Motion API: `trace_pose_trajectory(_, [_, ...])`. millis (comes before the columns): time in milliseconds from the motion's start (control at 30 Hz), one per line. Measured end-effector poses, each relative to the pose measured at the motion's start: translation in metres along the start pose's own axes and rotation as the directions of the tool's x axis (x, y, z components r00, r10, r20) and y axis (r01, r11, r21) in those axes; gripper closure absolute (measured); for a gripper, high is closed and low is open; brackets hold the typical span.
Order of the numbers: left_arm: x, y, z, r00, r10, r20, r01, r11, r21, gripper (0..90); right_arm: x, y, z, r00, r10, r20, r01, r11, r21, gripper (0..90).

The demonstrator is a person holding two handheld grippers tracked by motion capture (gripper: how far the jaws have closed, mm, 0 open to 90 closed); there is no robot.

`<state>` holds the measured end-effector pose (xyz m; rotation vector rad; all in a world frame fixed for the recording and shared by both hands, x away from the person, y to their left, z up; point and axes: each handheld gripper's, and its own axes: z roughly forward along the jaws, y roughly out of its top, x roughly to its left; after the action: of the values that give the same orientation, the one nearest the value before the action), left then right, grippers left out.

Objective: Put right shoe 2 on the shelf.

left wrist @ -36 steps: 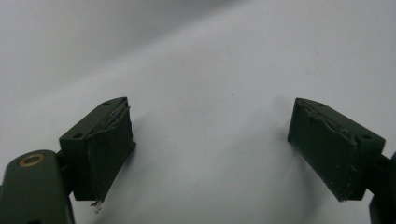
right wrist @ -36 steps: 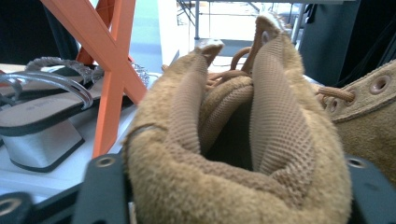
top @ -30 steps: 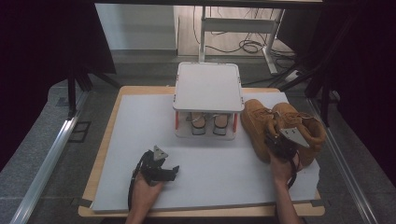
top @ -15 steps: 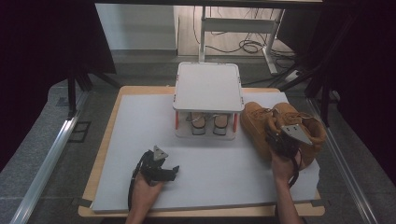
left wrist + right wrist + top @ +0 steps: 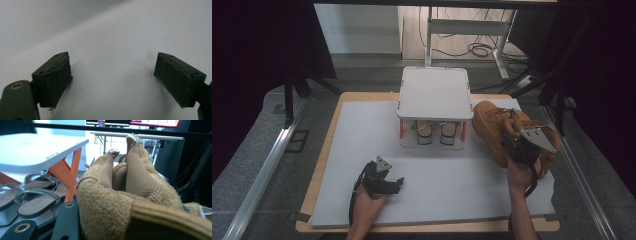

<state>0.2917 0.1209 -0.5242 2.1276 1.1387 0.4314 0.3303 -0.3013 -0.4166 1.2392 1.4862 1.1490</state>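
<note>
We hold the right gripper [image 5: 517, 145] at the right of the high view, its jaws clenched on the collars of the tan boots [image 5: 499, 130]. In the right gripper view the suede and mesh of both boot tops [image 5: 125, 182] are squeezed together between the jaws, rising straight ahead of the claw. The boots sit at the right edge of the white mat [image 5: 362, 150], just beside the small white rack [image 5: 434, 92] that shelters a pair of sandals [image 5: 434, 132]. Their long axis runs from the lower right of the frame up towards the rack, toes away from us. The rack lies to the left of the claw, so any carry goes that way. The right hand is plainly the nearer one. The left gripper [image 5: 384, 182] rests low at lower centre-left, jaws spread wide over bare mat, holding nothing.

Against the earlier frames, the right jaws have just been closing on the collars, and the two boots, splayed apart before, now appear drawn together and slightly lifted. The left gripper has not shifted.
</note>
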Motion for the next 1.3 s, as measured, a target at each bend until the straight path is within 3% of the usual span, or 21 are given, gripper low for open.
trace_pose_trajectory(933, [0.0,0.0,0.0,1.0,0.0,0.001,0.0,1.0,0.001,13.9,-0.01,0.067,-0.004,0.9995,0.003,0.032,0.0,0.994,-0.109,52.5])
trace_pose_trajectory(1300, [0.0,0.0,0.0,1.0,0.003,0.0,-0.003,1.0,0.002,13.9,-0.006,0.092,-0.009,0.9997,-0.003,0.022,0.007,0.987,-0.158,52.5])
